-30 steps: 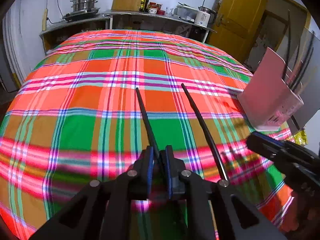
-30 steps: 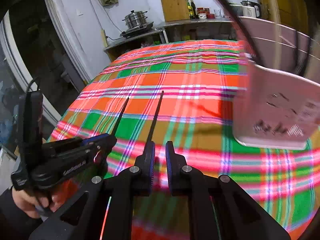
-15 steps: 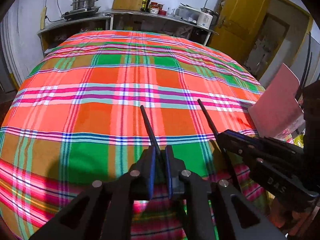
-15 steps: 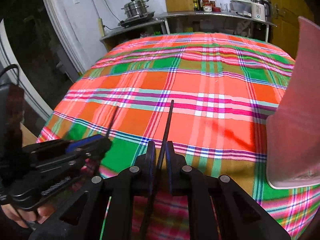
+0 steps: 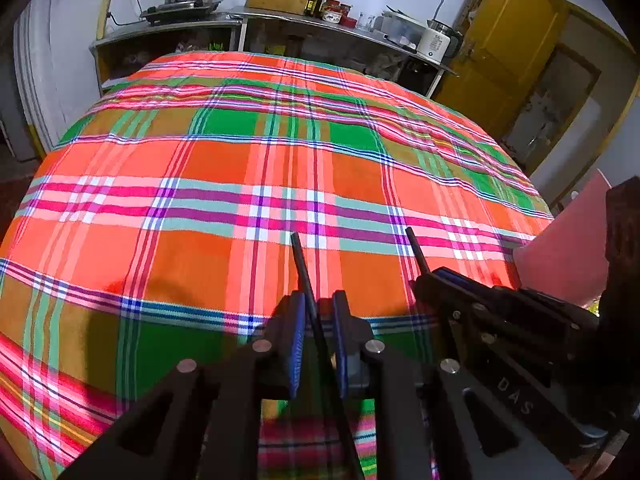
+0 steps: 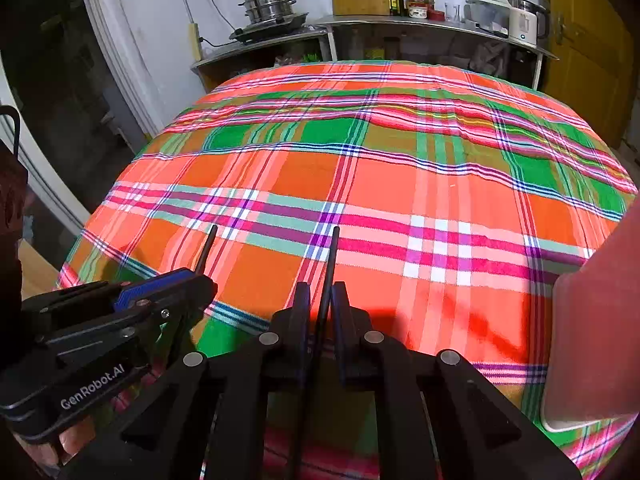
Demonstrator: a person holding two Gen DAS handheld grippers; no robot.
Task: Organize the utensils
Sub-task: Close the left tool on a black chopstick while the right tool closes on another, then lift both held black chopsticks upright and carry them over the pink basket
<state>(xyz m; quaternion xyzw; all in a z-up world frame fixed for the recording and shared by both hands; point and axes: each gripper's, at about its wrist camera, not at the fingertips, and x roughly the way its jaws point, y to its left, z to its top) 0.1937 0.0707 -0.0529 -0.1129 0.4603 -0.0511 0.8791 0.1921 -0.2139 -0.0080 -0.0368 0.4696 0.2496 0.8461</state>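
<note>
1. Chopsticks are the things being organized: one black chopstick point(image 5: 310, 300) is clamped between the blue pads of the left gripper point(image 5: 318, 336), its tip pointing forward over the cloth.
2. A second black chopstick point(image 6: 329, 280) is clamped in the same way in the right gripper point(image 6: 320, 320), and is seen leaning slightly to the left between the pads.
3. Both grippers are closed tightly on their sticks and are held just beside each other; each is seen at the edge of the other's view, with its own stick poking out in front.
4. A pink utensil holder point(image 6: 596, 340) is seen at the far right of both views, standing on the plaid tablecloth point(image 6: 380, 192) that covers the desk. What it holds cannot be told, since its top is cut off.
5. The step in hand is judged to be the carrying of the two chopsticks, already picked up and not yet stowed.
6. The next move is judged to call for a swing to the right, the sticks being turned tip-down over the holder's open top before the pads are parted.
7. Care would be needed so that the thin sticks are not twisted or dropped while being tilted.
</note>
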